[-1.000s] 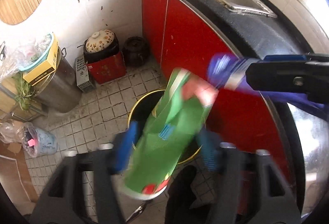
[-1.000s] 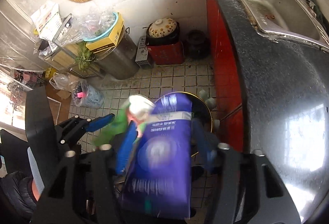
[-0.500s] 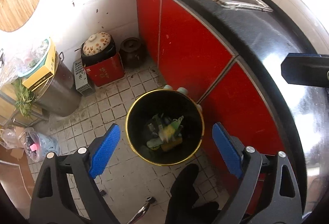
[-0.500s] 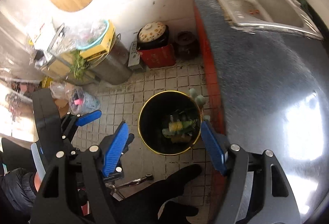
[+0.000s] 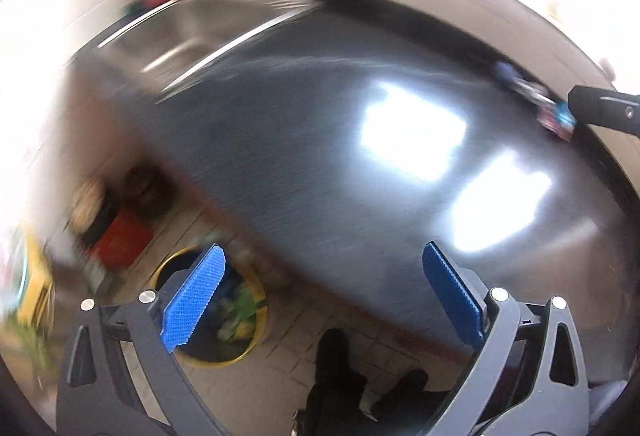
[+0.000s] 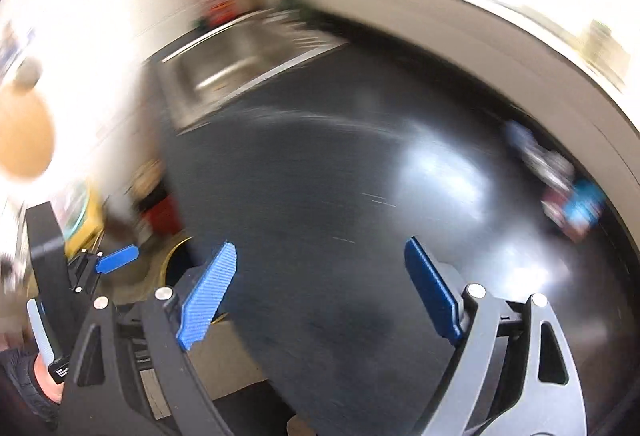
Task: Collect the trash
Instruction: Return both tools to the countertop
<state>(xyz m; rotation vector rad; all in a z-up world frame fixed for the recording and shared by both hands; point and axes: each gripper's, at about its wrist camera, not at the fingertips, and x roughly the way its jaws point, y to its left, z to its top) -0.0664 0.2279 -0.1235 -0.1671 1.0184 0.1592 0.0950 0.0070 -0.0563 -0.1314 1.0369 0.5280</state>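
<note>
Both views are motion-blurred. My left gripper [image 5: 322,296] is open and empty, above the counter's front edge. Below it on the floor stands the black bin with a yellow rim [image 5: 256,340], holding green and blue packets [image 5: 240,306]. My right gripper [image 6: 320,294] is open and empty over the dark counter [image 6: 320,175]. Small colourful wrappers [image 6: 568,195] lie at the counter's far right; they also show in the left wrist view [image 5: 536,101], beside the right gripper's arm [image 5: 604,107]. The bin rim [image 6: 172,256] peeks out at the left.
A steel sink [image 5: 208,23] with a tap sits at the counter's far end. On the floor by the wall stand a red box with a pot [image 5: 116,232] and a yellow box [image 5: 36,292]. A bright window runs behind the counter.
Both grippers let their packets fall into the bin, then swung up and right from the bin toward the countertop. Both now stand open and empty.
</note>
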